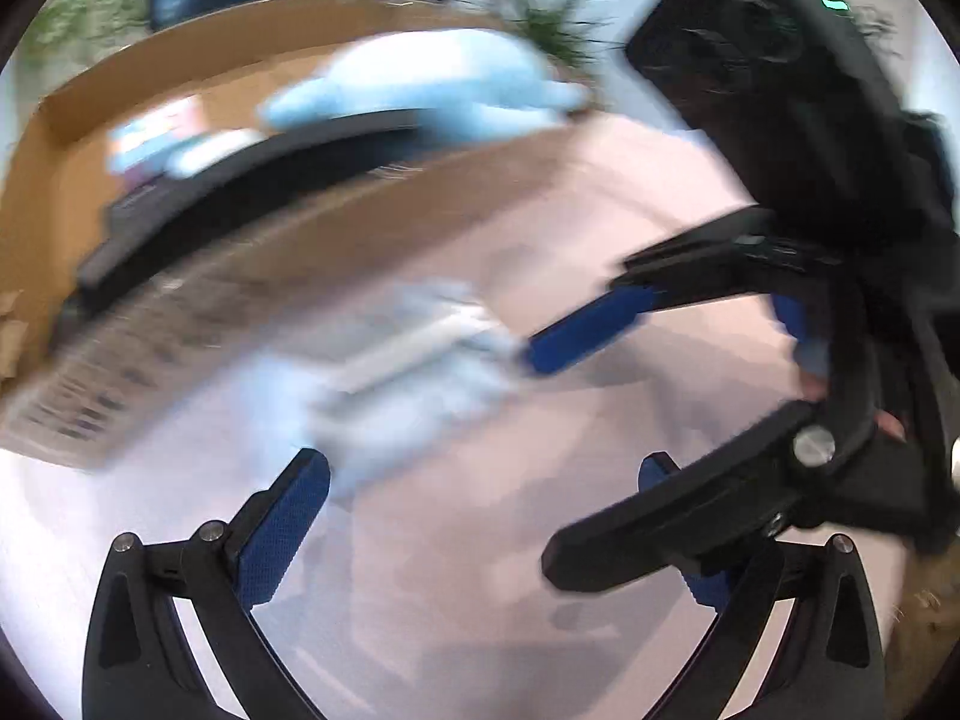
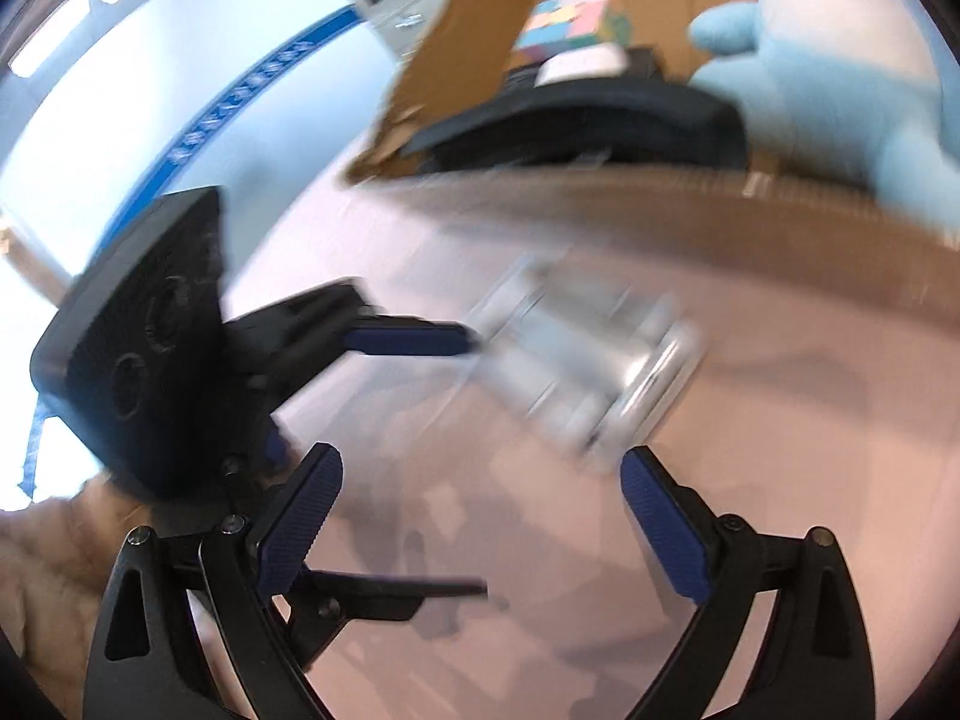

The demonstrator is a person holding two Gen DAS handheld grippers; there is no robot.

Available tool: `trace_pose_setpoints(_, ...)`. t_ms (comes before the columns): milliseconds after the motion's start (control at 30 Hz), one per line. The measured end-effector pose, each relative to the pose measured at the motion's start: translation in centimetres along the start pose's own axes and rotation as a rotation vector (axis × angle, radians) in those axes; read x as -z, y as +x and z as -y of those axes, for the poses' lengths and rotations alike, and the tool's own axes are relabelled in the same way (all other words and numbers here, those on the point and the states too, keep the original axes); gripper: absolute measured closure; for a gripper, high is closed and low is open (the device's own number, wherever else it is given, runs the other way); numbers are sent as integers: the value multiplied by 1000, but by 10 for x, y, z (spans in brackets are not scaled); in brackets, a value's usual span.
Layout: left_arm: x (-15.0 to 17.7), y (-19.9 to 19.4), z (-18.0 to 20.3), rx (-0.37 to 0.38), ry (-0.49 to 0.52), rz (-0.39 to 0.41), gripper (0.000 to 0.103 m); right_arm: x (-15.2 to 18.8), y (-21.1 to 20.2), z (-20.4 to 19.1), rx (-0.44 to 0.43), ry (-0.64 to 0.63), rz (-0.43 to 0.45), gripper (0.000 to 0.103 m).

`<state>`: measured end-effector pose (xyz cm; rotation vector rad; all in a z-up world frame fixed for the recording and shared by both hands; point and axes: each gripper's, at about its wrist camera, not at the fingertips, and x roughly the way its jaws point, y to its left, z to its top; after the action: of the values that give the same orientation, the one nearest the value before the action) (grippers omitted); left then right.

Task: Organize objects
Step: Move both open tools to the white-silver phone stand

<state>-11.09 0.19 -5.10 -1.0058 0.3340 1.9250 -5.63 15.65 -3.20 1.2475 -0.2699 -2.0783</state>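
1. Both views are badly motion-smeared, so take the details loosely. The main thing on the pink table (image 1: 480, 540) is a pale silvery-white object (image 1: 414, 354), and honestly I can't tell what it is. In the right wrist view it looks like something clear or metallic with rails (image 2: 594, 354), but it's a smear.

2. The left gripper (image 1: 480, 516) has its fingers spread wide with nothing between them. Its right-hand finger is mostly hidden behind the other tool's black arm crossing in front.

3. The right gripper (image 2: 480, 516) is also spread apart and holding nothing. The blurry object sits just ahead of its tips, apart from them as far as I can tell.

4. Each gripper shows up in the other's camera, reaching in from the side with a blue pad right by the object's edge. Touching or not? Can't say with this blur.

5. Behind the object is an open cardboard box (image 1: 66, 180), its near wall facing the cameras with unreadable print.

6. Inside the box: a light blue plush toy (image 2: 840, 78) cut off at the frame edge, a long black item (image 2: 576, 120) lying across, and a pastel coloured cube (image 2: 570, 18) at the back with a small white thing (image 2: 582, 66) in front of it.

7. Green plants (image 1: 546, 30) and a dark panel are fuzzy in the background.
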Motion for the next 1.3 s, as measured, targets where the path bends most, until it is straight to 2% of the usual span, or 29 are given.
trace_pose_setpoints(33, 6, 2, 11, 72, 0, -36, 0, 8, -3, -5, -14, -10, -6, 8)
trace_pose_setpoints(133, 23, -7, 57, -12, 204, -20, 0, 29, -17, -23, 60, -92, 10, 8)
trace_pose_setpoints(200, 25, -10, 63, -72, 244, -13, 0, 31, -25, -25, 98, -94, 36, 8)
trace_pose_setpoints(300, 16, -19, 44, -133, 190, 26, 0, 21, -31, -15, 125, -65, 68, 8)
trace_pose_setpoints(400, 0, -27, 5, -149, 51, 92, 0, 6, -20, -8, 173, -41, 82, 8)
trace_pose_setpoints(500, -12, -19, -33, -105, -60, 84, 0, -16, -14, 13, 160, 18, 96, 8)
trace_pose_setpoints(567, -18, -8, -42, -93, -77, 73, 0, -24, -10, 19, 158, 24, 103, 8)
trace_pose_setpoints(700, -24, 0, -57, -13, -115, 56, 0, -36, -3, 29, 136, 40, 92, 8)
trace_pose_setpoints(733, -21, 1, -59, -1, -115, 42, 0, -39, 2, 29, 133, 38, 83, 8)
trace_pose_setpoints(833, -24, 13, -56, -62, -91, 11, 0, -41, 9, 30, 114, 28, 53, 7)
trace_pose_setpoints(900, -24, 16, -61, -44, -112, 12, 0, -39, 9, 29, 104, 25, 58, 5)
trace_pose_setpoints(1067, -15, 12, -42, -59, -91, 2, 0, -29, 10, 24, 98, 6, 33, 2)
trace_pose_setpoints(1200, 10, -1, -6, -28, -27, -21, 0, -2, 1, 11, 77, -45, 0, 1)
trace_pose_setpoints(1300, 22, -14, 16, -3, 68, -38, 0, 22, -11, 3, 47, -104, -15, 1)
